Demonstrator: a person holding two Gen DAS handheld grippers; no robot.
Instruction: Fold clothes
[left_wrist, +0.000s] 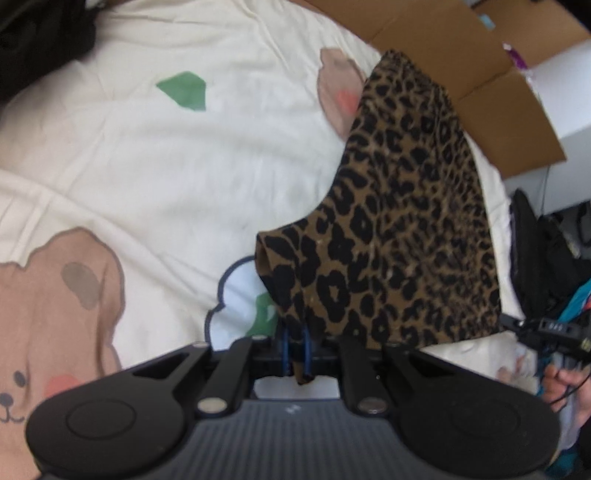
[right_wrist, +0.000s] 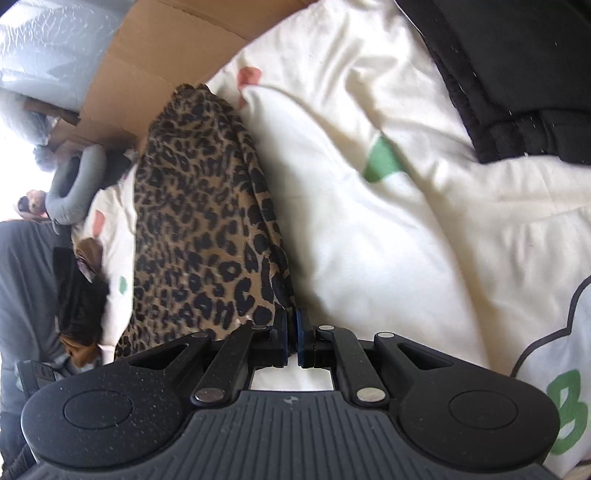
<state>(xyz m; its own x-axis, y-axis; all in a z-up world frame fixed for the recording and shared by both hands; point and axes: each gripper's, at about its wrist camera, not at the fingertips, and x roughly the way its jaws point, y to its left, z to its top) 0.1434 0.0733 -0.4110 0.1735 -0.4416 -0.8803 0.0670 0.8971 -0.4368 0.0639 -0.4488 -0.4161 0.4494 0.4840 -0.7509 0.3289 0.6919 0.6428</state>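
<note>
On the bed, a cream quilt printed with bears and green shapes lies under a leopard-print garment, which both grippers hold up by its near edge. From the left wrist camera, the left gripper has its blue pads pinched on a bunched corner of the leopard-print garment, a tuft of cloth poking out below the pads; the fabric spreads away to the right and up toward a flattened cardboard box at the bed's far side. From the right wrist camera, the right gripper has its pads pressed nearly together on another corner of the garment, and the cloth runs away from it in a long folded band toward the cardboard. Dark clothing sits on the quilt at the upper right of that view (black, folded or heaped, hard to say which). A person's hand shows at the right edge of the left view, near some black cables.
</note>
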